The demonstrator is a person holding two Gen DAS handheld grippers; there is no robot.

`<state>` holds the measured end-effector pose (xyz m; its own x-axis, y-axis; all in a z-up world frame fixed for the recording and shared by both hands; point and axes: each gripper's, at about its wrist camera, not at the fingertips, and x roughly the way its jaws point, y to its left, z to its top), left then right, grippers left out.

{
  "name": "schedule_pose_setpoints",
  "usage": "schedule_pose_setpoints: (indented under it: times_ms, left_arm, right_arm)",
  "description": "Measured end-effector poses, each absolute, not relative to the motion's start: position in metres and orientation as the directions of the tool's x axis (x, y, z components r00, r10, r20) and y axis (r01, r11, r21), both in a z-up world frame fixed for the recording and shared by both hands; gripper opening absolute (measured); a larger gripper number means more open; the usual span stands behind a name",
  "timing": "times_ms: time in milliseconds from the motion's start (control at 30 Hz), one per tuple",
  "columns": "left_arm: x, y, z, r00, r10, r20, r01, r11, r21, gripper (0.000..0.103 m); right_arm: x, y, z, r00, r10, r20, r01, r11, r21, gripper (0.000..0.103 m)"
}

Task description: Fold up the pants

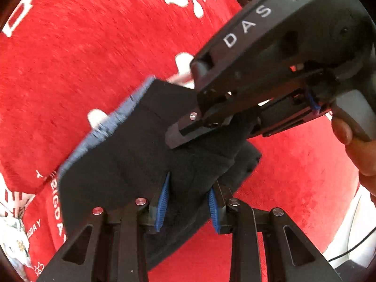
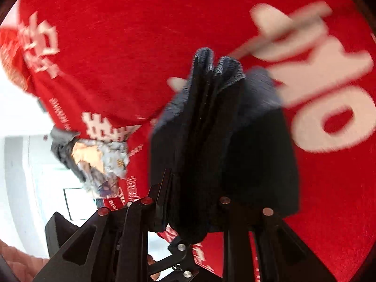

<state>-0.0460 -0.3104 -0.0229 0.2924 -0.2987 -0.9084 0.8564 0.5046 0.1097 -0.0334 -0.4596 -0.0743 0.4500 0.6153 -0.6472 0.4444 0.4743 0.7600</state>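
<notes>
The pants (image 1: 122, 155) are a dark navy bundle with a lighter blue edge, held above a red cloth (image 1: 94, 47) printed with white characters. My left gripper (image 1: 189, 205) is shut on a fold of the pants between its blue pads. In the left wrist view my right gripper (image 1: 188, 129) reaches in from the upper right and bites the same bundle. From the right wrist view the pants (image 2: 235, 145) hang in thick folds over my right gripper (image 2: 195, 211), which is shut on them and mostly hidden by the fabric.
The red cloth (image 2: 117, 47) covers the whole surface and drapes off an edge at the left. A crumpled patterned garment (image 2: 101, 159) lies by that edge, with white floor (image 2: 23, 152) beyond. A person's hand (image 1: 352, 141) grips the right tool's handle.
</notes>
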Motion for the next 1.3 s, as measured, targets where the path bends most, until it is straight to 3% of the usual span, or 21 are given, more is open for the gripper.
schedule_pose_setpoints:
  times_ms: [167, 233, 467, 700, 867, 1000, 1233, 1300]
  left_arm:
    - [-0.058, -0.314, -0.032, 0.318, -0.264, -0.911, 0.859, 0.486, 0.159, 0.036]
    - [-0.059, -0.312, -0.026, 0.273, -0.275, -0.922, 0.863, 0.494, 0.108, 0.059]
    - [-0.043, -0.261, 0.007, 0.202, -0.274, -0.94, 0.786, 0.619, -0.012, 0.059]
    - [0.022, -0.196, 0.002, 0.26, -0.168, -0.951, 0.619, 0.785, 0.03, 0.059]
    - [0.062, -0.167, -0.011, 0.259, -0.115, -0.959, 0.526, 0.85, 0.041, 0.059]
    - [0.07, -0.161, -0.039, 0.15, -0.087, -0.985, 0.501, 0.866, -0.001, 0.059]
    - [0.067, -0.158, -0.043, 0.145, -0.091, -0.985, 0.491, 0.871, -0.008, 0.065]
    - [0.07, -0.156, -0.045, 0.143, -0.089, -0.986, 0.492, 0.871, -0.007, 0.074]
  right_arm:
    - [-0.047, -0.463, -0.101, 0.46, 0.621, -0.635, 0.468, 0.439, 0.767, 0.023]
    - [-0.049, -0.463, -0.102, 0.459, 0.62, -0.637, 0.465, 0.443, 0.767, 0.023]
    - [-0.058, -0.456, -0.082, 0.393, 0.566, -0.725, 0.481, 0.545, 0.687, 0.029]
    - [-0.051, -0.449, -0.056, 0.308, 0.381, -0.872, 0.508, 0.708, 0.49, 0.037]
    - [-0.045, -0.446, -0.027, 0.345, 0.284, -0.895, 0.522, 0.734, 0.434, 0.037]
    - [-0.033, -0.432, -0.017, 0.351, 0.275, -0.895, 0.448, 0.79, 0.419, 0.037]
    - [-0.024, -0.403, -0.053, 0.224, 0.251, -0.942, 0.407, 0.854, 0.324, 0.037]
    - [-0.024, -0.404, -0.053, 0.227, 0.254, -0.94, 0.418, 0.847, 0.33, 0.037]
